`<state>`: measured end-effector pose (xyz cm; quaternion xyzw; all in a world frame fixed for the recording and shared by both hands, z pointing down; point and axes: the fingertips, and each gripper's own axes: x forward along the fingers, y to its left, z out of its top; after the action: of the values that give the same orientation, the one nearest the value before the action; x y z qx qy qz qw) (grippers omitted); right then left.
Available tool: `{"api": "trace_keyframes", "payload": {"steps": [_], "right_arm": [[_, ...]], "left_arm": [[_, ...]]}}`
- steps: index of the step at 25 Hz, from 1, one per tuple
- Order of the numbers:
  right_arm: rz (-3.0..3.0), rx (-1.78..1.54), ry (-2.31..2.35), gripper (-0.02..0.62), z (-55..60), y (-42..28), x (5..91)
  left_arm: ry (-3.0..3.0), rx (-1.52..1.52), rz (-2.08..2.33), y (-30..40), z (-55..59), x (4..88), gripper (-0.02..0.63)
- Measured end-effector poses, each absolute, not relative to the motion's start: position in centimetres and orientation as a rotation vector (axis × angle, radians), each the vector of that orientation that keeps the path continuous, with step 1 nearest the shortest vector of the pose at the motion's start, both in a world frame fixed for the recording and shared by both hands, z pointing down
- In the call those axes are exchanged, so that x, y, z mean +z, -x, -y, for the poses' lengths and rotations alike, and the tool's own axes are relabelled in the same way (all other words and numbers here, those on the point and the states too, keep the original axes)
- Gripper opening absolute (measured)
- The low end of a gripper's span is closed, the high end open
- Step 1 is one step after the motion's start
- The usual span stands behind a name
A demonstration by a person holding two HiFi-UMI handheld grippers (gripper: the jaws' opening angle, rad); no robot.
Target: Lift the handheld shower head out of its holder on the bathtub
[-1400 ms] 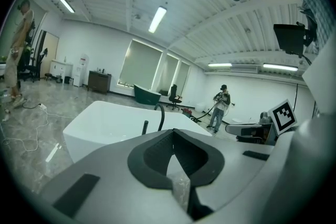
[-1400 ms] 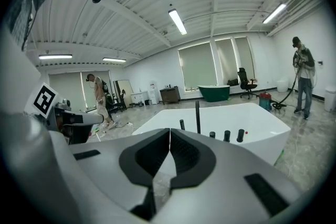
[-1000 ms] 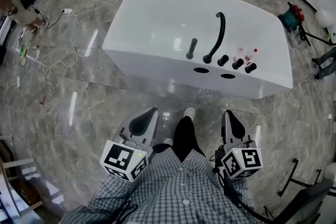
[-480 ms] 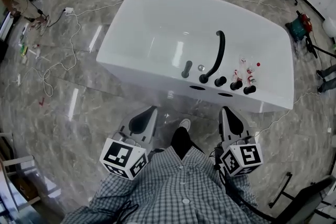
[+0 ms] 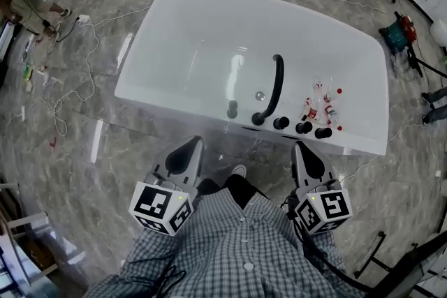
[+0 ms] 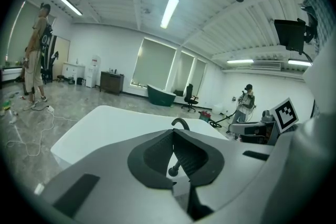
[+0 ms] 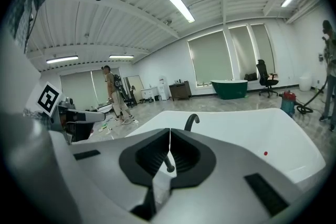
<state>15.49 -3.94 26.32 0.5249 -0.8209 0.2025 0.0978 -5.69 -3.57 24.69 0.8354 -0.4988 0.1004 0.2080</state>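
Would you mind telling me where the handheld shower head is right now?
In the head view, the shower head stands on the near rim of the bathtub, just left of the curved black spout.

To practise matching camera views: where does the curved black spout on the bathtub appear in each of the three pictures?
Head view: the curved black spout sits centre, rising from the tub's near rim.
Left gripper view: centre, just above the jaw tips.
Right gripper view: slightly right of centre, above the jaw tips.
Shared landmark: the white bathtub.

Left tool (image 5: 187,156), right tool (image 5: 307,160): jaws together, empty, side by side.
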Motion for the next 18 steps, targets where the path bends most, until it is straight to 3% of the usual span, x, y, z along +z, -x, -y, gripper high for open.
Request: {"api": "trace_keyframes", "payload": {"steps": [18], "right_arm": [[2.375, 0.632, -1.577, 0.018, 8.3, -13.7, 28.6]], "left_arm": [[-2.362, 0.409, 1.186, 4.0, 9.4, 30.8, 0.009]]}}
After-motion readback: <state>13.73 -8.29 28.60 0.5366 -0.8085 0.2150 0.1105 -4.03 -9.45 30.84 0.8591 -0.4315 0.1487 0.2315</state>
